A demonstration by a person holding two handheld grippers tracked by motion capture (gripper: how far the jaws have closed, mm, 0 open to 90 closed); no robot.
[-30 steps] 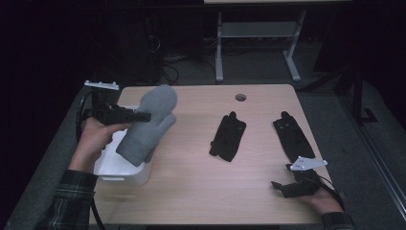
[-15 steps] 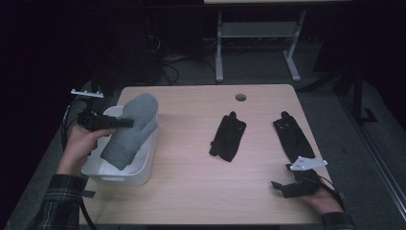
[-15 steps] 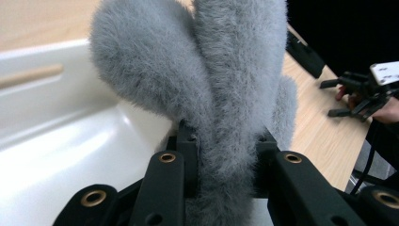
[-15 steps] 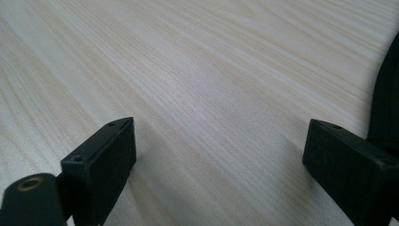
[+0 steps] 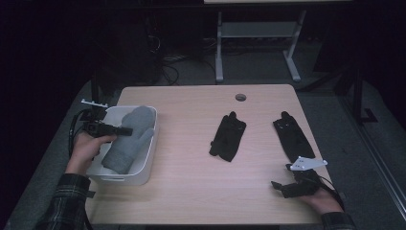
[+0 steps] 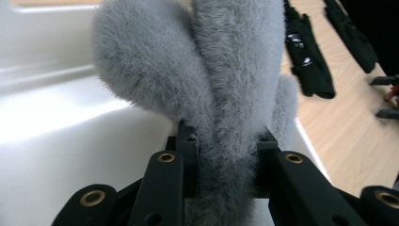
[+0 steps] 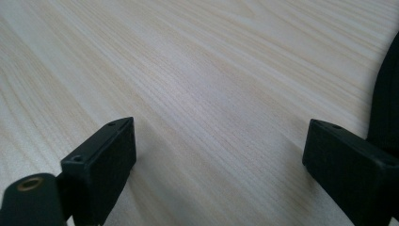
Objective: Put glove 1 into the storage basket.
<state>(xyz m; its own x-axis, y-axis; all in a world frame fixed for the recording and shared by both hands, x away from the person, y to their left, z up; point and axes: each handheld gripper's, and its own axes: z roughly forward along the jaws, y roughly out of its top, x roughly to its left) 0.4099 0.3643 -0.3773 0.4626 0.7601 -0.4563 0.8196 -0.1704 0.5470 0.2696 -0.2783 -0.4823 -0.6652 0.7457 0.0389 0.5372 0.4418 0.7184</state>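
Observation:
A fluffy grey mitten (image 5: 128,139) lies in the white bin (image 5: 148,155) at the table's left. My left gripper (image 5: 125,130) is shut on the grey mitten (image 6: 226,94), whose cuff is pinched between the black jaws over the bin's white wall (image 6: 51,117). Two black gloves lie flat on the wooden table: one (image 5: 228,136) at the middle, one (image 5: 292,136) at the right. My right gripper (image 5: 280,188) rests near the front right edge, open, with bare wood between its jaws (image 7: 219,150) and a black glove edge (image 7: 388,108) at the far right.
A round cable hole (image 5: 240,97) sits near the table's far edge. Behind the table stand a metal frame (image 5: 258,38) and dark cables on the floor. Bare wood stretches between the bin and the gloves.
My left gripper has carried the grey mitten leftward and down into the white bin. The right gripper has stayed in place.

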